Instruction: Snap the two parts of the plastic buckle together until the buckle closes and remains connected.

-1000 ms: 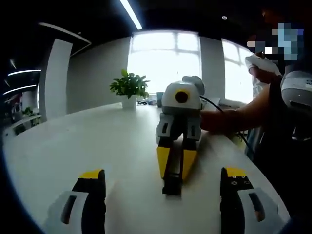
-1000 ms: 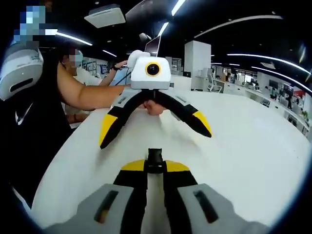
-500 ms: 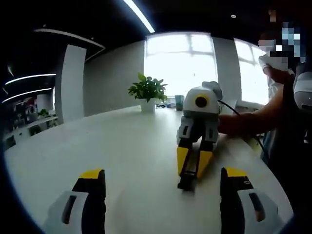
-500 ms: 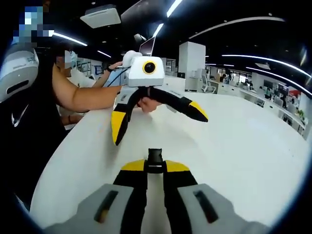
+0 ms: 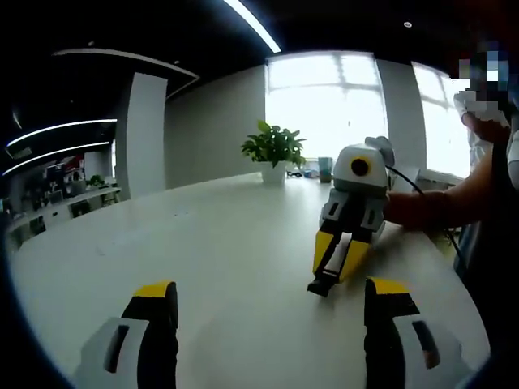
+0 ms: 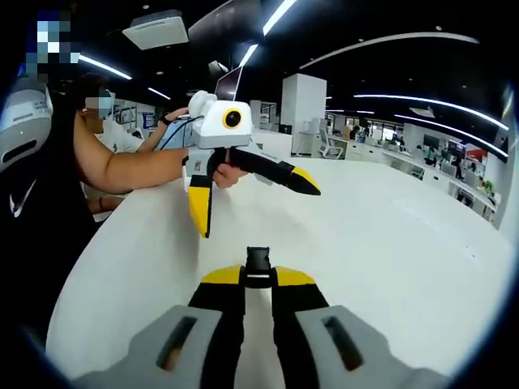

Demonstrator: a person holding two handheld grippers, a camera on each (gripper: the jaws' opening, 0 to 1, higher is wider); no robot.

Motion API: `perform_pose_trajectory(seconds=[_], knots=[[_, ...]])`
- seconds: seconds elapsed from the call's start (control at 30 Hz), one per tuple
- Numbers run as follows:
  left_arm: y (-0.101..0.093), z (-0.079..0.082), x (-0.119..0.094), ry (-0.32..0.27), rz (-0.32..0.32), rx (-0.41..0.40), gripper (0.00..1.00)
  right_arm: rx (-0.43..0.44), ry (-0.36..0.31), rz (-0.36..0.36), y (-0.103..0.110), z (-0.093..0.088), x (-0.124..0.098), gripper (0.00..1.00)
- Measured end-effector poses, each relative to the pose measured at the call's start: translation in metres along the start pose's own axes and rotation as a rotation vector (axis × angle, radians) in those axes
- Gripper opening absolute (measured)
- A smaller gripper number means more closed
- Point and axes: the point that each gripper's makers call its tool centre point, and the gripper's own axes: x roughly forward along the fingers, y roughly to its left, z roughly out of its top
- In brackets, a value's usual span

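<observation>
My right gripper is shut on a small black buckle part that sticks out past its yellow tips, low over the white table. In the left gripper view the same right gripper points down toward me at centre right, the black buckle part at its tip touching or nearly touching the table. My left gripper is open with nothing between its fingers. In the right gripper view the left gripper hangs above the table ahead, with its jaws spread wide.
A potted plant stands at the far edge of the table, before a bright window. A person's arm reaches in from the left, and their dark-clothed body is beside the table edge. Office desks lie beyond.
The left gripper view has swung left, so the right gripper now sits further right in it. In the right gripper view the left gripper has shifted left and turned. Both grips are unchanged.
</observation>
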Motion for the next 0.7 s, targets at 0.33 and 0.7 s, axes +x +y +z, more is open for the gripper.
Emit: perform_pose_trajectory(seconds=[0.33, 0.7], knots=[[0.024, 0.003, -0.006, 0.004, 0.128, -0.01, 0.92, 0.033, 0.015, -0.094, -0.024, -0.003, -0.003, 0.1], [0.048, 0.009, -0.016, -0.036, 0.247, -0.068, 0.91, 0.063, -0.006, -0.207, -0.047, -0.002, -0.012, 0.1]])
